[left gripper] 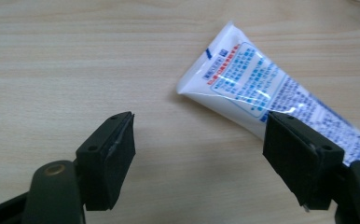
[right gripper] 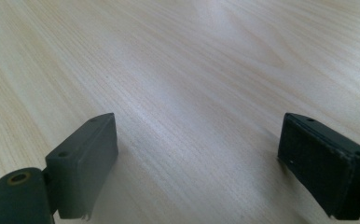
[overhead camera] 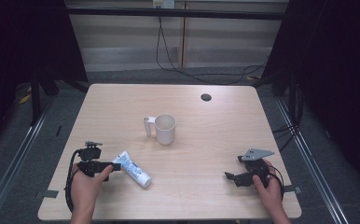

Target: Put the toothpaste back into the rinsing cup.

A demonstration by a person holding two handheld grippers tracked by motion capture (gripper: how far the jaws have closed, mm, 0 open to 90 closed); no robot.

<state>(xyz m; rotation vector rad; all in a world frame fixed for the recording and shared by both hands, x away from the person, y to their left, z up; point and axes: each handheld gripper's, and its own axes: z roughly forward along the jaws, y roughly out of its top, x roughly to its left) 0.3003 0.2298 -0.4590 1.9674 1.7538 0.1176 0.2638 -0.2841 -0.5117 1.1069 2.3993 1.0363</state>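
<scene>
A white tube with blue print lies flat on the wooden table, cap end toward the front right. My left gripper rests at the tube's crimped end, held by a hand at the front left. In the left gripper view its jaws stand wide apart; the tube lies ahead and to the right, its body passing behind the right pad, and bare wood fills the gap between the pads. At the front right, a hand holds my right gripper low over bare wood, open with nothing between its pads.
A white cup with a white toothbrush holder or handle piece beside it stands at the table's middle. A dark cable hole sits at the far right. Cables trail on the floor beyond the table.
</scene>
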